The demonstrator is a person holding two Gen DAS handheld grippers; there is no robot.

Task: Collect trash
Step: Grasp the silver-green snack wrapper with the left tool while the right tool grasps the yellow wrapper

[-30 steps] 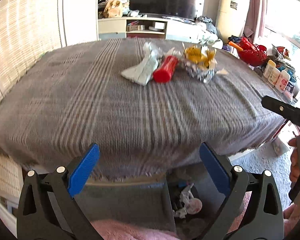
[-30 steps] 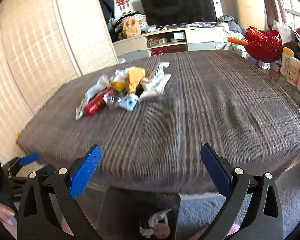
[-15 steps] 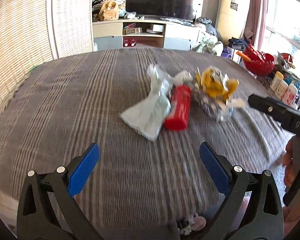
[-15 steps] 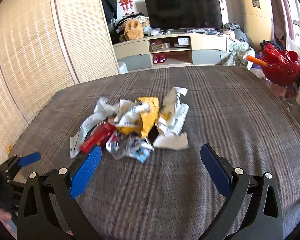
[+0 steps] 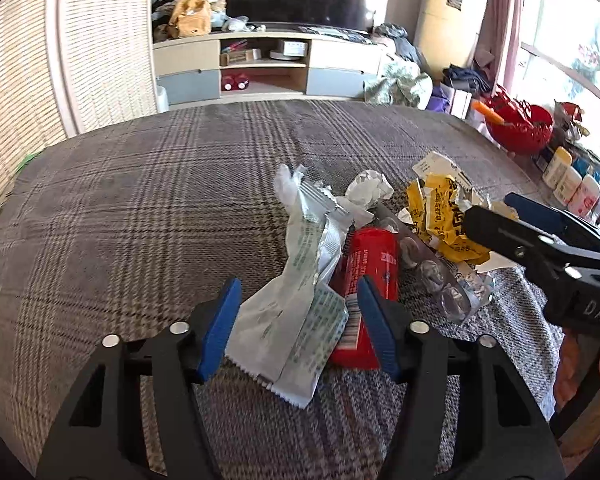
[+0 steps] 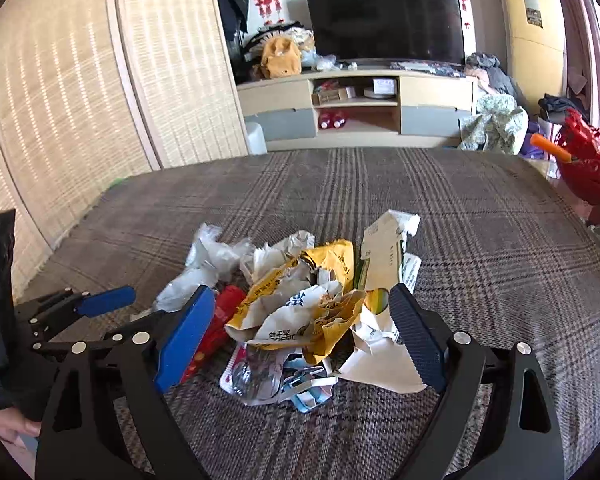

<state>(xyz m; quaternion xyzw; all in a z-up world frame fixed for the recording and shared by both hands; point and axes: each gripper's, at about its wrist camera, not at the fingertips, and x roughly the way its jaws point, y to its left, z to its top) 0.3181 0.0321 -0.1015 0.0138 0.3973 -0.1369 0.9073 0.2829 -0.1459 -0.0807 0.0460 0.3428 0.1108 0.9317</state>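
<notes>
A pile of trash lies on the grey plaid tablecloth (image 5: 140, 208). In the left wrist view my left gripper (image 5: 298, 320) is open, its jaws either side of a silver-white wrapper (image 5: 300, 312), with a red packet (image 5: 370, 276) beside it. A crumpled tissue (image 5: 368, 190), a clear blister pack (image 5: 436, 276) and a yellow wrapper (image 5: 440, 216) lie to the right. In the right wrist view my right gripper (image 6: 300, 332) is open around the yellow wrapper (image 6: 300, 312) and a torn white carton (image 6: 382, 256). The blister pack (image 6: 256, 376) lies below.
A red basket (image 5: 520, 128) and several small bottles (image 5: 572, 184) stand off the table's right side. A TV cabinet (image 6: 356, 108) and a woven screen (image 6: 60, 100) are behind the table. The tablecloth (image 6: 500, 240) stretches right of the pile.
Both grippers moved forward from the table's near edge to the trash pile. The left gripper's jaws have narrowed around the silver-white wrapper. The bin below the edge has left view.
</notes>
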